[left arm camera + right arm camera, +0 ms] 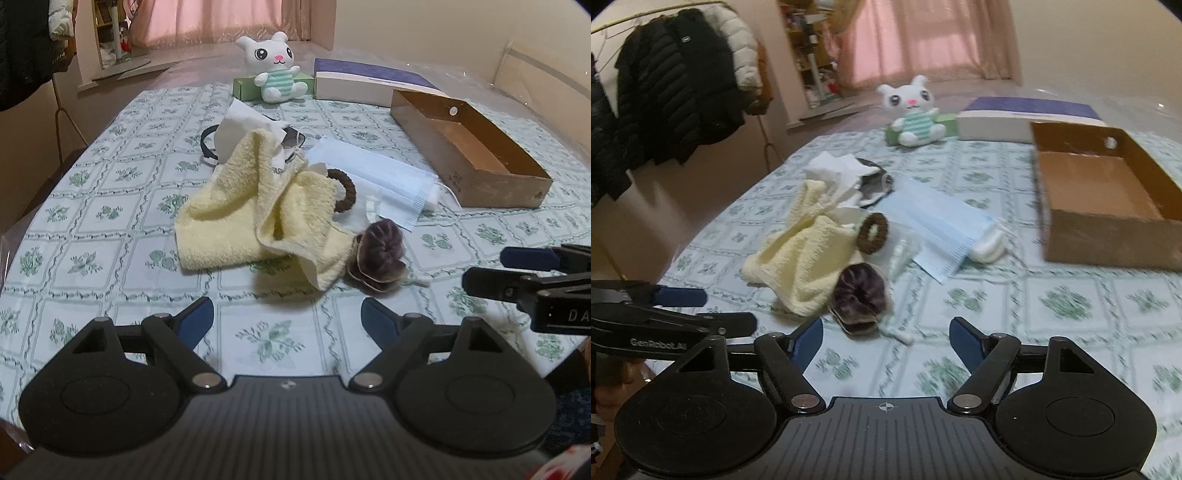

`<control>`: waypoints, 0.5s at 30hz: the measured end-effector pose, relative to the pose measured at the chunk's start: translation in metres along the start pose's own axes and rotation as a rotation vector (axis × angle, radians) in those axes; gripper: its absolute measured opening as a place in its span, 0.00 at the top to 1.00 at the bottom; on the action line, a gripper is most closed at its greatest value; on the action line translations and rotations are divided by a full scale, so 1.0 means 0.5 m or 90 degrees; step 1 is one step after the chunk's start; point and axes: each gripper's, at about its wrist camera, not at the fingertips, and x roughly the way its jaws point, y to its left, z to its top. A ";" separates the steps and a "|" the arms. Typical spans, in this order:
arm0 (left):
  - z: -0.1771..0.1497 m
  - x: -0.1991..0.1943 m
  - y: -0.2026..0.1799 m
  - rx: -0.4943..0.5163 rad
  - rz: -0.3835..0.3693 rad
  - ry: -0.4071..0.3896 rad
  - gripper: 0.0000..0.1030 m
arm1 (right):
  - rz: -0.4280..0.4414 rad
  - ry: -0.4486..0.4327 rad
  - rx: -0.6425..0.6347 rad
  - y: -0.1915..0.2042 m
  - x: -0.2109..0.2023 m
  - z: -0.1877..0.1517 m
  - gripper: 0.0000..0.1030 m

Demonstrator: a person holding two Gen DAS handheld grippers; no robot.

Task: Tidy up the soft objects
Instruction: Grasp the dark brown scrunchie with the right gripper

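1. The brown cardboard box (469,147) sits open at the far right of the table (92,236); nothing lies in it, only its bare floor shows; in the right wrist view its right end is cut off by the frame.
2. Behind it lies a closed white and purple box (362,83); a small green box (245,86) sits behind the white plush rabbit (275,68) at the far edge, partly hidden by it.
3. The soft things lie heaped in the middle of the flowered tablecloth, none boxed; a crumpled yellow towel (229,218) is nearest the left, with a dark purple scrunchie (380,254) touching its near right corner.
4. A brown hair tie (345,192) peeps out from behind the towel; pale blue face masks (384,181) lie just right of it, toward the box.
5. White tissue (242,125) and a black band (207,146) sit at the far side of the heap, half covered by the towel; what else lies under it I cannot make out.
6. The left gripper (287,318) hangs over the near cloth with its tongs wide apart, nothing between them.
7. The right gripper (886,338) hangs near the scrunchie, tongs apart and holding nothing; that view is blurred.
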 end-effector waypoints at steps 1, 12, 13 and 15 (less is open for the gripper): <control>0.002 0.006 0.001 0.003 0.004 -0.001 0.17 | 0.006 0.001 -0.006 0.001 0.010 0.004 0.33; 0.029 0.055 0.020 0.010 0.004 -0.004 0.21 | 0.021 0.005 -0.064 0.018 0.112 0.033 0.39; 0.032 0.059 0.022 0.010 0.003 -0.004 0.22 | 0.021 0.006 -0.063 0.018 0.119 0.034 0.39; 0.036 0.064 0.025 0.011 0.001 -0.005 0.23 | 0.023 0.010 -0.062 0.017 0.136 0.037 0.39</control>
